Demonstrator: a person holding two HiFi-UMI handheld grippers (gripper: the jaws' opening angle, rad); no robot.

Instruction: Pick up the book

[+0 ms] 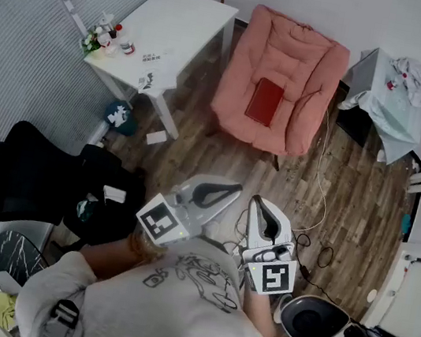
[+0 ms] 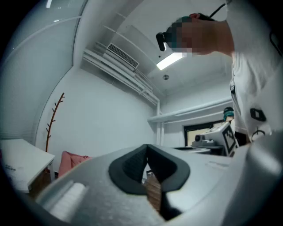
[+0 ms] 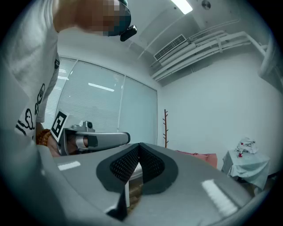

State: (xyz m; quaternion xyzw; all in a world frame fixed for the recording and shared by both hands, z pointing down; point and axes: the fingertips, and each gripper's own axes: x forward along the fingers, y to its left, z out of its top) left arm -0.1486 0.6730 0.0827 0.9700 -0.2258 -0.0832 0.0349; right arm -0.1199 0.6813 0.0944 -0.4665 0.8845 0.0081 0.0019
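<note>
2 grey hard-shell grippers at the person's chest: left gripper [image 1: 231, 188] and right gripper [image 1: 257, 204], both clenched, ribbed black pads [image 2: 132, 165] meeting on nothing. Beyond them, wood-plank floor [image 1: 351, 187]. Farther off, 1 flat rectangular dark-red book [image 1: 265, 101] lies on the seat of 1 padded pink armchair [image 1: 312, 61]. 1 white square table [image 1: 179, 22] stands to its left.

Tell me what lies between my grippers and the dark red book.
Head view: bare brown plank floor, then the pink cushioned armchair holding the book.
</note>
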